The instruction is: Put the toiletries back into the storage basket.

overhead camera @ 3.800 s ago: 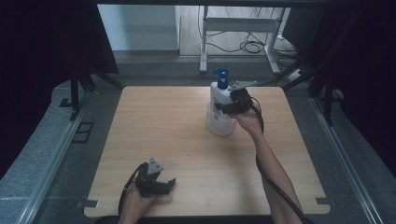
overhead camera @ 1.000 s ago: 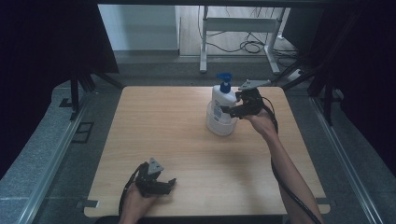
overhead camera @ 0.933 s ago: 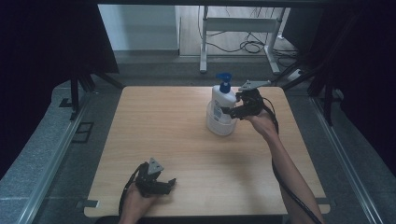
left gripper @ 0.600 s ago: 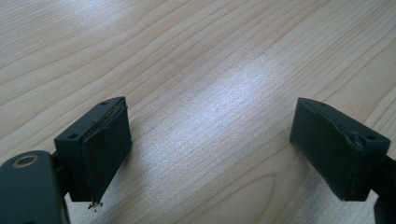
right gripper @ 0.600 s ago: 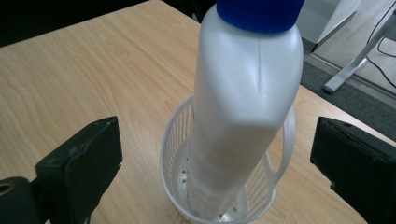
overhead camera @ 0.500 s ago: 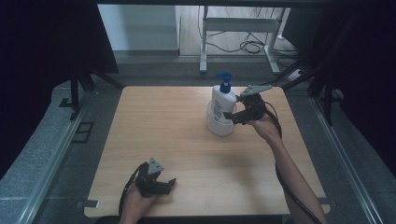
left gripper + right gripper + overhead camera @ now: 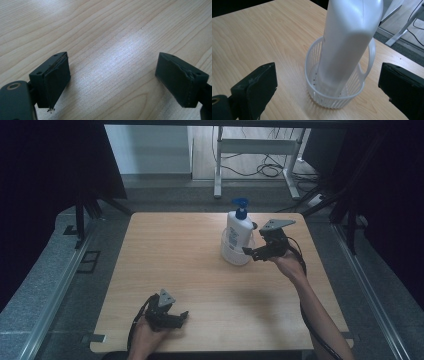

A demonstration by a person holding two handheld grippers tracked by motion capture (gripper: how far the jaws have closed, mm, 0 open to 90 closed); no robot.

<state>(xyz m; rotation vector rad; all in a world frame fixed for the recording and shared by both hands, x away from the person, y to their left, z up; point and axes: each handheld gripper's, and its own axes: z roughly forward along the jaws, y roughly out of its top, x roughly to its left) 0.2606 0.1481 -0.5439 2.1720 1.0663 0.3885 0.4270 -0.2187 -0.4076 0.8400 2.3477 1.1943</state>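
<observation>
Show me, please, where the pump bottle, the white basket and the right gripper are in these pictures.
pump bottle (image 7: 239,227), high view, on its white body.
white basket (image 7: 322,98), right gripper view, on its slatted front wall.
right gripper (image 7: 251,251), high view, between its open jaw tips.

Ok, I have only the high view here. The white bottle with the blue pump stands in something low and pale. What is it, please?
Observer: A small white basket with slatted sides; the right gripper view shows the bottle standing inside it.
Operator: Is the right gripper holding the bottle?
Observer: No. The right gripper has just been opening, and its jaws stand wide, apart from the bottle and the basket.
Operator: And the left gripper, is anything in it?
Observer: Nothing. The left gripper is open, with bare wooden table between its jaws.
</observation>
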